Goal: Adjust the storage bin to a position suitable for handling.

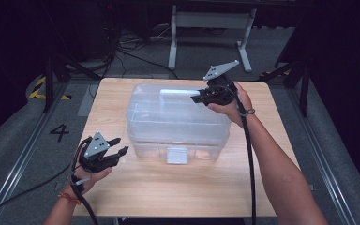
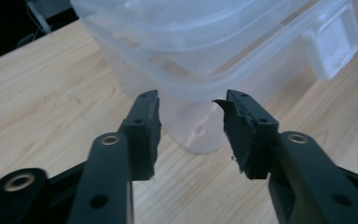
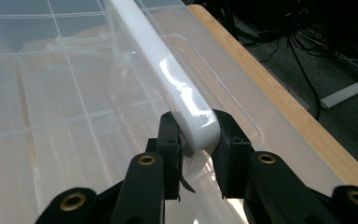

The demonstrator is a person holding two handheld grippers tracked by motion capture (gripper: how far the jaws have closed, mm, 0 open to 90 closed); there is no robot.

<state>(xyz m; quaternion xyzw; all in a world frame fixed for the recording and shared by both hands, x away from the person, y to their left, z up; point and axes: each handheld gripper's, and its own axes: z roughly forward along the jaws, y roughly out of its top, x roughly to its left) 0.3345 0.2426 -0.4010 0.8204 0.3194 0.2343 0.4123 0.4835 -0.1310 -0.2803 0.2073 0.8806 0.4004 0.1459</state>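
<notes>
Bin (image 1: 178, 124), a clear plastic box with a clear lid (image 1: 168, 105), sits in the middle of the table (image 1: 178, 187), its white latch (image 1: 177, 155) on the near side. Along the lid's right edge runs a white handle (image 3: 168, 74). Right gripper (image 1: 201, 97) is over the bin's far right corner, and in the right gripper view its jaws are clamped on the end of that handle, pads pressed against both sides. Left gripper (image 1: 120, 146) hangs off the bin's near left corner, just beside it and apart from it. Its jaws stand partly open with nothing between them; in the left gripper view the bin's rounded corner (image 2: 191, 135) shows beyond the gap, and the latch is up at the right.
</notes>
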